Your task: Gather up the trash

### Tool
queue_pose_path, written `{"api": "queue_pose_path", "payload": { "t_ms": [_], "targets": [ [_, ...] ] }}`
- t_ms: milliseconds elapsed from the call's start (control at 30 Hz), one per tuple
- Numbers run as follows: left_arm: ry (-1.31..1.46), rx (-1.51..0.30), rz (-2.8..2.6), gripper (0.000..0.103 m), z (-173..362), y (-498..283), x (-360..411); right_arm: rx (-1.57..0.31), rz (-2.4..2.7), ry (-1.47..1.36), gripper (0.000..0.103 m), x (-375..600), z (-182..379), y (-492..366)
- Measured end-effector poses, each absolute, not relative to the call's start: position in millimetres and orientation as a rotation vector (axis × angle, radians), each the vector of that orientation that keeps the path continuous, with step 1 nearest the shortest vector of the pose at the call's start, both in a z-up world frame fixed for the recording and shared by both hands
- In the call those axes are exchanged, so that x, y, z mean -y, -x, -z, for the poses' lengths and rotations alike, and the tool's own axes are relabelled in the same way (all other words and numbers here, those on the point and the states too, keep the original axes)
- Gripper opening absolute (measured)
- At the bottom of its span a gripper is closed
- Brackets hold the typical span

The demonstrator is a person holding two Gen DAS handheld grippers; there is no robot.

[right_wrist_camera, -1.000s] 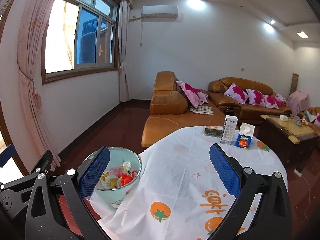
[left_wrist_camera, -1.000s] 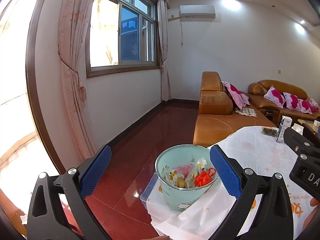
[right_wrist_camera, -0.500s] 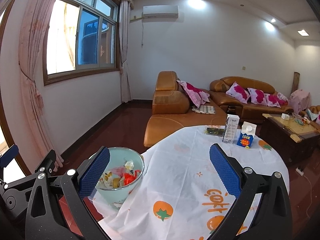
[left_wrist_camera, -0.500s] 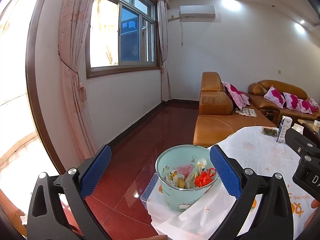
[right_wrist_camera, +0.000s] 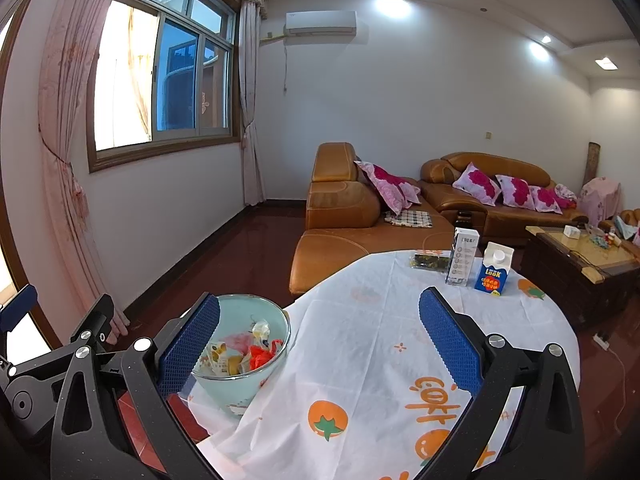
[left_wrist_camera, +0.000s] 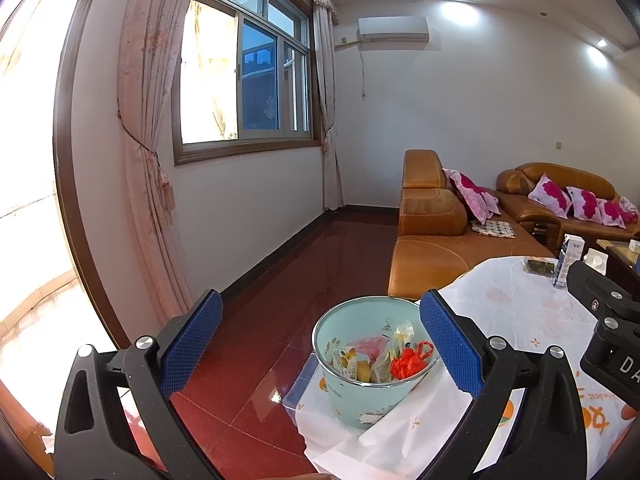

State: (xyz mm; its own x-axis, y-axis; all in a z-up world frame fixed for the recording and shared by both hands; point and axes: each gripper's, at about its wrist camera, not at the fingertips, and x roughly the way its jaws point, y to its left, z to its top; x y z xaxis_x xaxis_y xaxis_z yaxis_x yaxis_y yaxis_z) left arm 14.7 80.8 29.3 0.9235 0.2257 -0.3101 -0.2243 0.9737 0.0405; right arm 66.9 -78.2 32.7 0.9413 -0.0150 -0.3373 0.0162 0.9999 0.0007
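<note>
A pale blue bucket (left_wrist_camera: 370,396) (right_wrist_camera: 240,388) stands at the left edge of the round table, holding wrappers and red crumpled trash (left_wrist_camera: 408,362) (right_wrist_camera: 260,356). My left gripper (left_wrist_camera: 320,340) is open and empty, raised in front of the bucket. My right gripper (right_wrist_camera: 320,340) is open and empty, held over the white tablecloth (right_wrist_camera: 380,332). At the table's far side stand a white carton (right_wrist_camera: 462,256), a blue milk carton (right_wrist_camera: 493,270) and a dark flat packet (right_wrist_camera: 430,261). The right gripper's body shows at the right edge of the left wrist view.
An orange leather sofa (right_wrist_camera: 344,216) with pink cushions lies behind the table. A dark wooden coffee table (right_wrist_camera: 576,264) stands at the right. The red tiled floor (left_wrist_camera: 304,272) runs along the window wall on the left, with curtains (left_wrist_camera: 148,168).
Both grippers stay open. The right wrist view has drifted slightly, so the bucket and cartons sit a little further right and lower than before.
</note>
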Motion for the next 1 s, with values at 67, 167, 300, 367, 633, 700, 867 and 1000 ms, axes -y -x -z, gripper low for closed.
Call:
{"api": "queue_pose_path", "payload": {
  "t_ms": [67, 167, 300, 367, 633, 700, 867, 1000],
  "targets": [
    [-0.007, -0.316, -0.237, 0.097, -28.6, -13.8, -80.6, -0.344, 0.016, -0.004, 0.098, 78.3, -32.7, -66.9],
    [0.002, -0.326, -0.224, 0.097, -28.1, -15.1, -81.1, -0.347, 0.016, -0.007, 0.098, 78.5, -33.0, -66.0],
    [0.0, -0.325, -0.22, 0.097, -28.9, -14.7, -81.6, -0.345, 0.015, -0.007, 0.098, 78.1, -33.2, -65.5],
    [-0.005, -0.323, -0.221, 0.097, -29.1, -14.6, -81.2, -0.346, 0.016, -0.007, 0.098, 78.1, -33.3, -65.2],
    [0.029, -0.329, -0.188, 0.097, -28.8, -14.1, -83.6, -0.345, 0.016, -0.006, 0.098, 78.2, -33.9, -65.5],
    [0.035, -0.33, -0.158, 0.097, -27.6, -13.9, -84.2, -0.344, 0.017, -0.012, 0.098, 78.5, -34.4, -64.9],
    [0.022, -0.344, -0.143, 0.097, -25.6, -15.4, -80.9, -0.345, 0.018, -0.011, 0.098, 77.5, -36.3, -65.0],
    [-0.005, -0.336, -0.176, 0.097, -25.3, -14.6, -77.9, -0.345, 0.021, -0.012, 0.098, 77.7, -37.1, -65.2]
  ]
}}
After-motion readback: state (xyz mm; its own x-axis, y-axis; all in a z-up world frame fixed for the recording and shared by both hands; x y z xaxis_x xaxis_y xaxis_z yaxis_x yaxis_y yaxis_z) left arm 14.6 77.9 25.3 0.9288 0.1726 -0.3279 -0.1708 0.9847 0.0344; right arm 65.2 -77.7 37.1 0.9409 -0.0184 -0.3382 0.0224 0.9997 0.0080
